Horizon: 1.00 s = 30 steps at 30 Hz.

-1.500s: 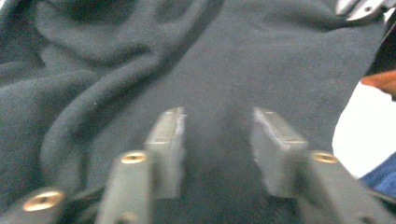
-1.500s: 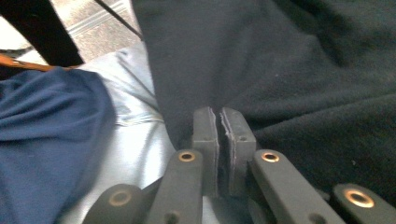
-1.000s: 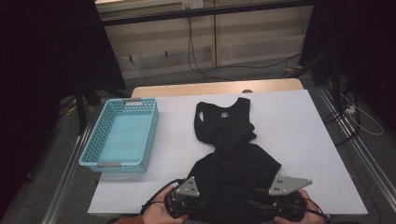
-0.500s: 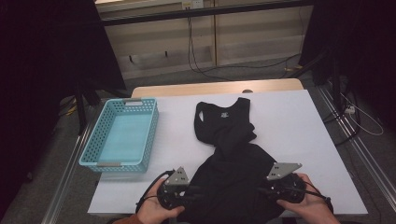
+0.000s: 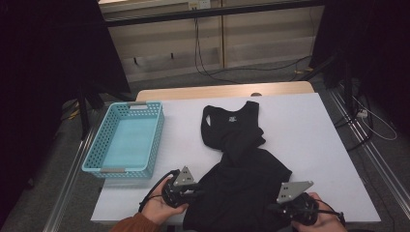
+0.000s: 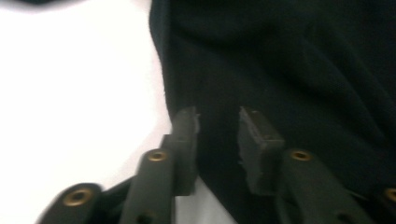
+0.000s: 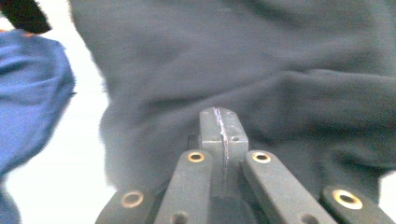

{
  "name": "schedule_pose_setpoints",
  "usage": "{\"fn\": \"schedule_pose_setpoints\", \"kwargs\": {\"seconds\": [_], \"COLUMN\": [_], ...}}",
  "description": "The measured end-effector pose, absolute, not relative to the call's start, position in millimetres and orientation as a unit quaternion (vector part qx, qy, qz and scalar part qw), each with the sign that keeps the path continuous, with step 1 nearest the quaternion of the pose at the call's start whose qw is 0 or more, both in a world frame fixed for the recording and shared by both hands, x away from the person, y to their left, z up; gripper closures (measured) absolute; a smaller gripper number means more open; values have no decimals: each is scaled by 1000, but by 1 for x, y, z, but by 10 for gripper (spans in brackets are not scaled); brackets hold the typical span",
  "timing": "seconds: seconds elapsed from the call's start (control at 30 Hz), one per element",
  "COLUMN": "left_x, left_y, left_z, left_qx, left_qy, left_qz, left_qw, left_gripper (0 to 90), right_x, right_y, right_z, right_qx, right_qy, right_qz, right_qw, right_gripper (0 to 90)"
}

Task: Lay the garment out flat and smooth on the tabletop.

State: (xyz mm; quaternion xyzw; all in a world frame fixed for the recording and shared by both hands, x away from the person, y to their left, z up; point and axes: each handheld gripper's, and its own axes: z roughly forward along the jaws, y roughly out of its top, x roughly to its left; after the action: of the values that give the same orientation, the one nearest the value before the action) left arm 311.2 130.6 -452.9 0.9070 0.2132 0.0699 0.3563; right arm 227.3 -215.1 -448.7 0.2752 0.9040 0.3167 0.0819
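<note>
High view: I'm working a black top (image 5: 240, 164) lying rumpled on the white table (image 5: 309, 125), neck end far, hem at the near edge, and an empty blue basket (image 5: 126, 137) is sitting well apart at the left. My left gripper (image 5: 200, 187) is touching the hem's left side and my right gripper (image 5: 271, 207) is sitting at the right hem corner. Left gripper view: the jaws are standing apart, straddling the top's side edge (image 6: 187, 93), nothing pinched yet. Right gripper view: the jaws are pressed together; I can't tell whether cloth (image 7: 261, 74) is caught between them. I'm judging it light, soft and floppy, no stiffness, so it's going to sag and bunch; hem corners look like the best hold, one per gripper.
</note>
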Motion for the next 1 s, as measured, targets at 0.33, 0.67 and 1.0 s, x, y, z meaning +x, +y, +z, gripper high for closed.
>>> {"fn": "schedule_pose_setpoints", "kwargs": {"seconds": [0.33, 0.67, 1.0], "left_x": [309, 309, 312], "left_y": [141, 169, 164], "left_z": [-448, -444, -442], "left_qx": [912, 900, 888], "left_qy": [229, 272, 253], "left_qz": [53, 55, 35], "left_qw": [336, 337, 382], "left_gripper": [900, 900, 771], "right_x": [220, 240, 258], "right_y": [-214, -230, -258], "right_z": [-445, -442, -447], "right_qx": [297, 354, 393], "right_qy": [886, 858, 852], "right_qz": [336, 346, 310], "right_qw": [114, 138, 151], "right_gripper": [643, 522, 417]}}
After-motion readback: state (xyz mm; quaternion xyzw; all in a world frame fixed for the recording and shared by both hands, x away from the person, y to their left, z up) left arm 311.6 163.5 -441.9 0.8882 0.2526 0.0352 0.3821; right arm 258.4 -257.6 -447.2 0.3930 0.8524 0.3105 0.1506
